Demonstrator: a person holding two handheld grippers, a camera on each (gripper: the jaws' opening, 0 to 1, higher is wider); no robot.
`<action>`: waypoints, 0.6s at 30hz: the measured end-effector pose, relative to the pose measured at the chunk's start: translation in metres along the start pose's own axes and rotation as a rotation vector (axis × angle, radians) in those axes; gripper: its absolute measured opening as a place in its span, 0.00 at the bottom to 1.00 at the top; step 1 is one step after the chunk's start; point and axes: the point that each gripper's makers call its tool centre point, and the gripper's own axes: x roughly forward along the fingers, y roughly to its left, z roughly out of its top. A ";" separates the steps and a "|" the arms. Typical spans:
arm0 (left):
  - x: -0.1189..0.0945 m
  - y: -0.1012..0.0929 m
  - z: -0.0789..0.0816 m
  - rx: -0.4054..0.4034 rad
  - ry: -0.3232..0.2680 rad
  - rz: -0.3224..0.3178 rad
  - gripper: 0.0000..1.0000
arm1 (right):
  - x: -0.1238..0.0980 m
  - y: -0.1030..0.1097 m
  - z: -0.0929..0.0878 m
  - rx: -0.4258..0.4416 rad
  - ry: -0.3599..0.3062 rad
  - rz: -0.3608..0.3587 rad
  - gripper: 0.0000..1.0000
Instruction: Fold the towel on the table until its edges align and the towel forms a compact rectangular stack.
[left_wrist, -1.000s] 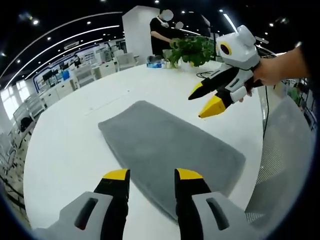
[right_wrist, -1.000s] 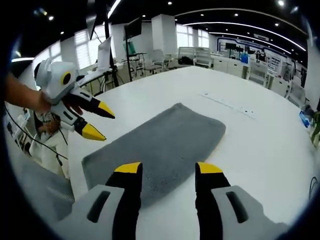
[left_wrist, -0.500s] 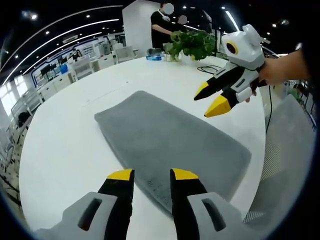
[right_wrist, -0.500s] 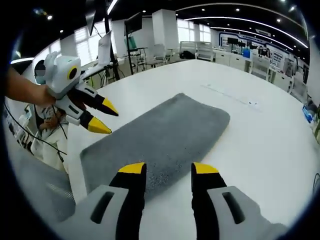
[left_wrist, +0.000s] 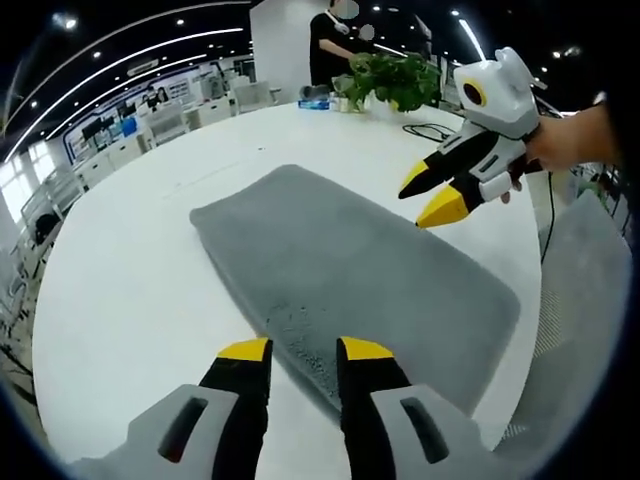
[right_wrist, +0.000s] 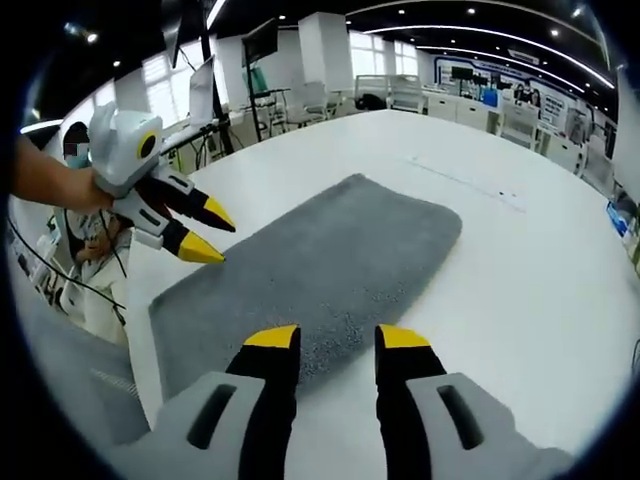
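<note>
No text, label, brand, number or sign can be read in either view. The far walls of the room carry blue panels, in the left gripper view and in the right gripper view alike, and whatever is printed on them is too small and too blurred to make out.

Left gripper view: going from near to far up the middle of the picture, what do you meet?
Left tongs' yellow-tipped jaws → flat grey rectangular towel → bare white tabletop → green leafy potted plant → person in dark clothes standing behind the table.
</note>
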 end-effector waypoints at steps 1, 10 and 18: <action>0.001 0.000 0.000 -0.002 0.001 -0.001 0.26 | 0.001 0.000 -0.001 -0.002 0.004 0.002 0.28; 0.014 0.001 -0.010 0.071 0.040 -0.020 0.21 | 0.013 0.001 -0.010 -0.025 0.045 0.012 0.23; 0.018 0.002 -0.013 0.061 0.042 -0.036 0.18 | 0.021 0.005 -0.021 -0.031 0.067 0.020 0.22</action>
